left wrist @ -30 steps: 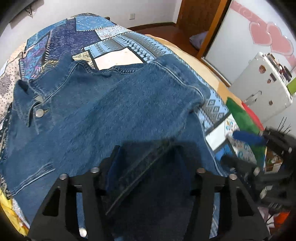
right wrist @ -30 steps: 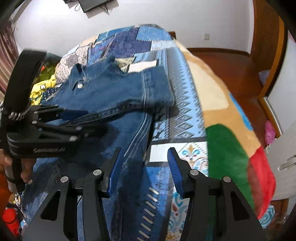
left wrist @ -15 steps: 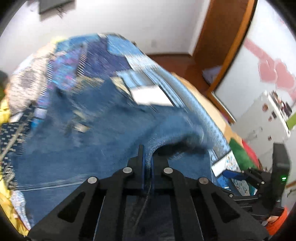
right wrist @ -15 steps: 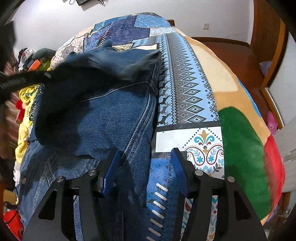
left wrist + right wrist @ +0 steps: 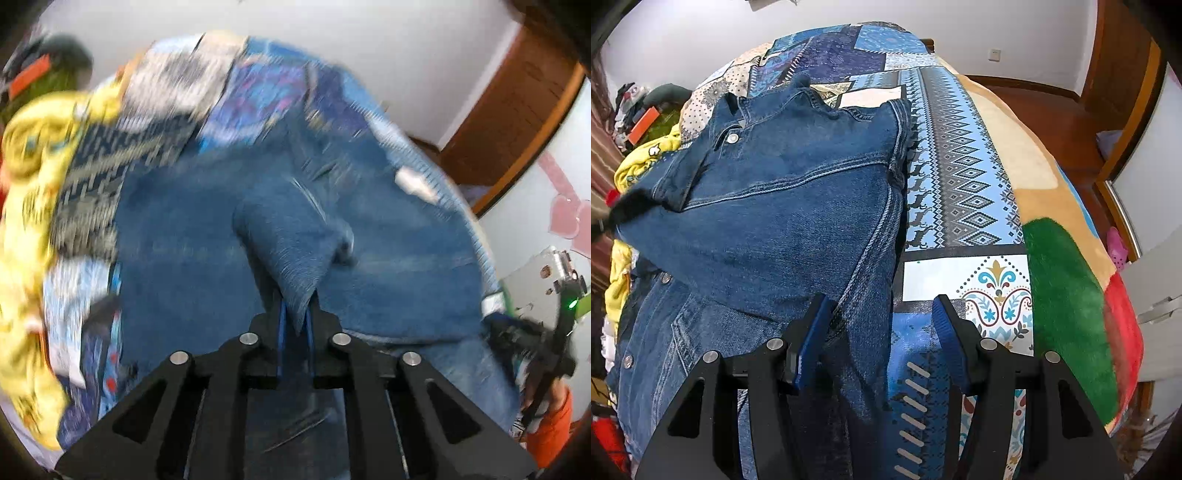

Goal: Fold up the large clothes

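Note:
A blue denim jacket (image 5: 783, 192) lies on the patchwork bedspread (image 5: 960, 166), collar toward the far end. My left gripper (image 5: 295, 314) is shut on a fold of its sleeve (image 5: 291, 243), which rises from the pads in a peak. In the right wrist view that sleeve stretches across the jacket's body toward the left edge. My right gripper (image 5: 881, 306) hovers open over the jacket's near right edge, with a seam of denim below and between the fingers but no pad pressing on it. It also shows at the right of the left wrist view (image 5: 535, 343).
Yellow clothes (image 5: 646, 158) and other items are heaped along the bed's left side. A green and red blanket (image 5: 1067, 295) covers the bed's right corner. A white cabinet (image 5: 1156, 280) and a wooden door frame (image 5: 517, 92) stand to the right.
My left gripper closed on the sleeve and carried it left across the jacket's body, rolling as it went. The right gripper stayed in place and opened slightly.

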A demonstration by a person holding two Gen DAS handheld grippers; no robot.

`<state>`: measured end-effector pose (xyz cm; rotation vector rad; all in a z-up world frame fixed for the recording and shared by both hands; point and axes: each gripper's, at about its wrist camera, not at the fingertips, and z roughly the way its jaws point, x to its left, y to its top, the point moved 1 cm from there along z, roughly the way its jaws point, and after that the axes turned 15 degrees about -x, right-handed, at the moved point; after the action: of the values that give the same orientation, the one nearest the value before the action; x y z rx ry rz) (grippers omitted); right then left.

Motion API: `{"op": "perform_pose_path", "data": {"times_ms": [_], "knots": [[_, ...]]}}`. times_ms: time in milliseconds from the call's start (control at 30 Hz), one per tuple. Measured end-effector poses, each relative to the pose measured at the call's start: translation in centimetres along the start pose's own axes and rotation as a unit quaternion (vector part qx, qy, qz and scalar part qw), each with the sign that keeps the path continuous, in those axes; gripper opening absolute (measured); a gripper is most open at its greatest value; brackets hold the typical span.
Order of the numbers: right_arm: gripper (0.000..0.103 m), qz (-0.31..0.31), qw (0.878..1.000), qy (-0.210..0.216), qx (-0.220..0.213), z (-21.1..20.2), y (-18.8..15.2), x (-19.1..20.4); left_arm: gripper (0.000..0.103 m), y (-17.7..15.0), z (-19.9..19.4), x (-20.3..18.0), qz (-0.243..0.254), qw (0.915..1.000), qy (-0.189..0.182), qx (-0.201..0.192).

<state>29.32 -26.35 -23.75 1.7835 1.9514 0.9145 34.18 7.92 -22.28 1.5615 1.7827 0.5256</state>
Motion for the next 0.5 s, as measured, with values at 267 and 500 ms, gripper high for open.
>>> {"op": "perform_pose_path", "data": {"times_ms": [267,500], "knots": [[0.053,-0.009,1.0,-0.024,0.003,-0.2,-0.2,0.6,0.042,-4.8,0.2,2.6,0.006,0.9984,0.053,0.017],[0.054,-0.015,0.999,-0.028,0.013,-0.4,0.3,1.1,0.05,-3.9,-1.3,2.2,0.048,0.9964,0.068,0.012]]}}
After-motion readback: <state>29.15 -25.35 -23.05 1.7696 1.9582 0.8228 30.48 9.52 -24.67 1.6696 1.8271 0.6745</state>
